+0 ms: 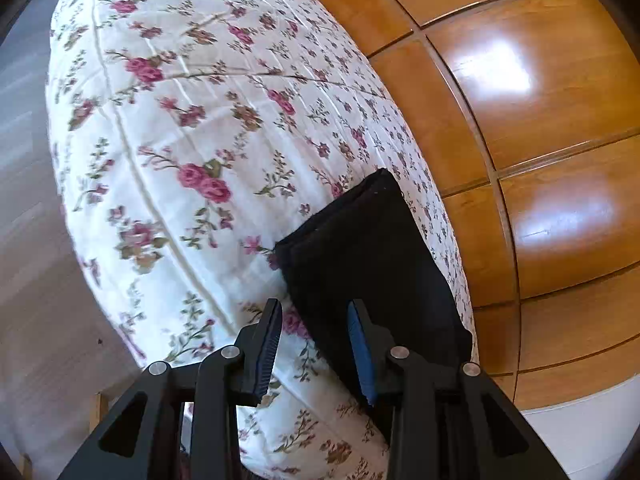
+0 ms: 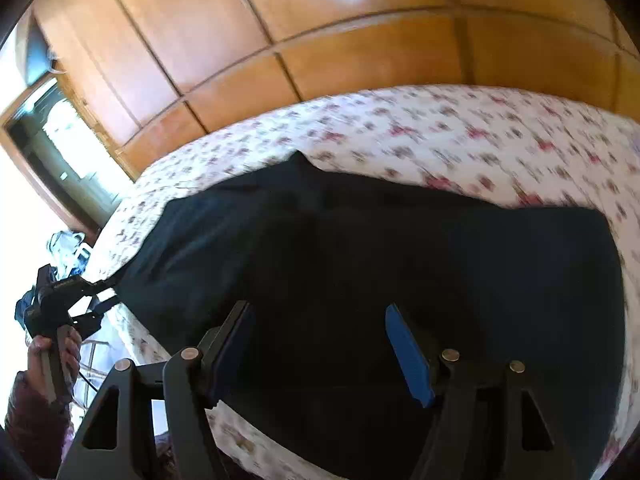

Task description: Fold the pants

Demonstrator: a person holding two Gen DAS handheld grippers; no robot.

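The dark pants [image 2: 360,280] lie flat on the flowered bedspread [image 1: 180,128], filling the middle of the right wrist view; at the lower right of the left wrist view one end shows stacked layers, so at least one fold looks done, though more seems left. The left gripper [image 1: 316,344], partly open, hangs empty over the pants' edge and the spread. The right gripper [image 2: 320,348], fingers wide with nothing between them, hangs above the cloth; wooden wardrobe doors [image 2: 320,40] fill the top of that view.
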